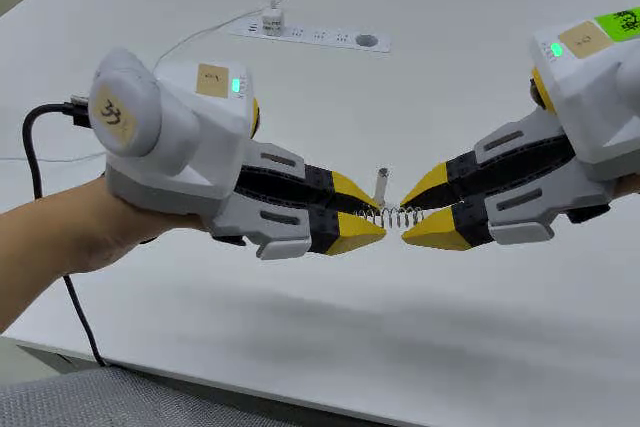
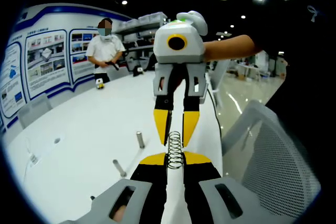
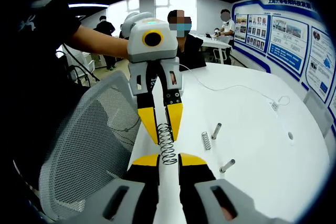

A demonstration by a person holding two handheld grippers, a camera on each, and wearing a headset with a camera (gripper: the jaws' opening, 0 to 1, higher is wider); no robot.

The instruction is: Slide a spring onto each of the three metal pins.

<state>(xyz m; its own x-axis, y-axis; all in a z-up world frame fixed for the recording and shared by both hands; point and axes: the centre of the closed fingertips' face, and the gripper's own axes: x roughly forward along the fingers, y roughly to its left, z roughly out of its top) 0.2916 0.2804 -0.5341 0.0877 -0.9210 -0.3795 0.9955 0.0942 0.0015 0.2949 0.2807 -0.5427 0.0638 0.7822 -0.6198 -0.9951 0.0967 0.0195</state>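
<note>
Closest in, a hand [image 1: 150, 222] wraps the body of the left gripper [image 1: 382, 219], and from the right the right gripper [image 1: 404, 222] meets it nose to nose above the table [image 1: 300, 327]. Between them a spring [image 1: 395, 215] lies level in the air. Each end is nipped between one gripper's yellow jaws, and both pairs look clenched on it with little wire inside either bite.

That is the weak point. A coil pinched at both ends bows if the hands drift together and stretches if they part, and either way it can snap out of one bite. In the gripper views the table's near edge and a mesh chair [image 3: 94, 145] sit under the coil, so a dropped spring may well roll off onto the seat or the floor.

Just behind the jaw tips a pin [image 1: 381, 185] stands upright and bare. To thread it, I judge that one gripper must let go and the other must turn the coil upright. A skewed coil would catch on the pin's rim, and a jaw tip swung too wide could knock the pin over.

Farther out on the table a loose spring [image 3: 206, 140] lies flat beside an upright pin, perhaps the same one. Another pin [image 3: 227, 166] leans or lies flat; I cannot tell which. Far off, a power strip [image 1: 305, 34] lies well clear.
</note>
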